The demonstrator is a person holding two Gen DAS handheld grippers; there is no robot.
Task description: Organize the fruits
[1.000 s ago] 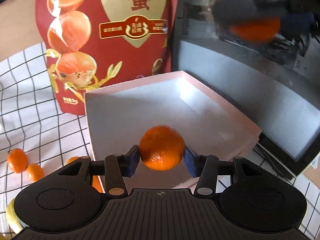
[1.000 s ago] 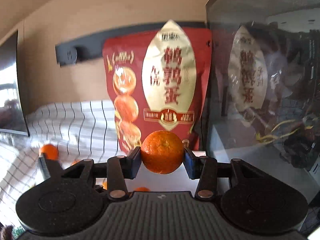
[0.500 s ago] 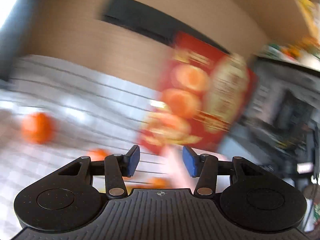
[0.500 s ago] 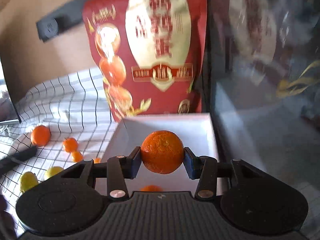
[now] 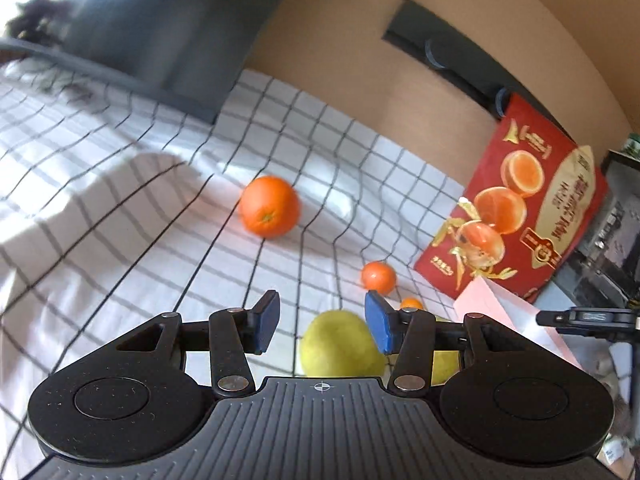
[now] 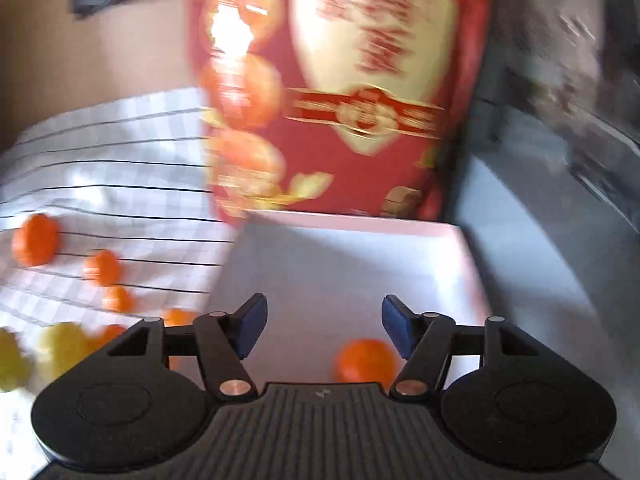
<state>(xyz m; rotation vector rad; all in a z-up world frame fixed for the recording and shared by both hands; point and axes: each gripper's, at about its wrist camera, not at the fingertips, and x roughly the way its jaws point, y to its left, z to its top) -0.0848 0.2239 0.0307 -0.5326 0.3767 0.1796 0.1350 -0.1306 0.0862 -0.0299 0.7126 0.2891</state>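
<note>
We saw our left gripper (image 5: 322,322) wide open and empty over the checked cloth (image 5: 120,208). A green fruit (image 5: 340,350) lay just under it. A big orange (image 5: 270,207) sat farther off, near a red bag (image 5: 520,208).

fruit (image 6: 366,360) in box (image 6: 400,232), bag (image 6: 340,80) behind

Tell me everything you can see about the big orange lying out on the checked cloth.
The big orange is round, bright and glossy, with a small stem scar facing the left wrist camera. It looks whole and unpeeled. It rests alone on the white black-checked cloth, casting a soft shadow, touched by nothing, lying beyond the smaller oranges and the red bag.
</note>
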